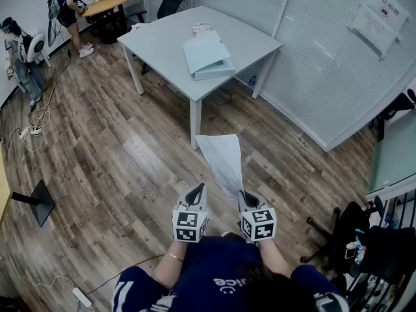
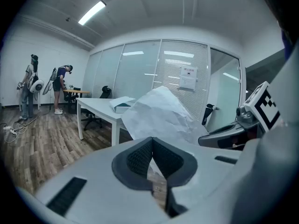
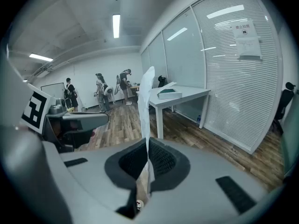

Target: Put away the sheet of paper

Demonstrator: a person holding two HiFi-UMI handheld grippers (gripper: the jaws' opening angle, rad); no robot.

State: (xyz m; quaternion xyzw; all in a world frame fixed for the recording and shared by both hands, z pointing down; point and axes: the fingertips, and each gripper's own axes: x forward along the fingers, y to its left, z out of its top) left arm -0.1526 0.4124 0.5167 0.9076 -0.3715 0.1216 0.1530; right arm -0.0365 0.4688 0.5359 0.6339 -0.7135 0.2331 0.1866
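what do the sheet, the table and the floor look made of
The sheet looks like thin matte white paper, creased and curling. The table has a smooth pale top, probably laminate. The floor shows wood-grain planks; real wood or vinyl, unclear.

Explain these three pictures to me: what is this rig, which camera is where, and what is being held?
No robot arm here: a person holds a two-jaw gripper in each hand. The head view looks down from their head; each gripper view looks along that gripper's own jaws. The right gripper is shut on the white sheet of paper, seen edge-on in its own view. The left gripper is shut with nothing between its jaws. Ahead stands a white table with a pale blue folder on it.
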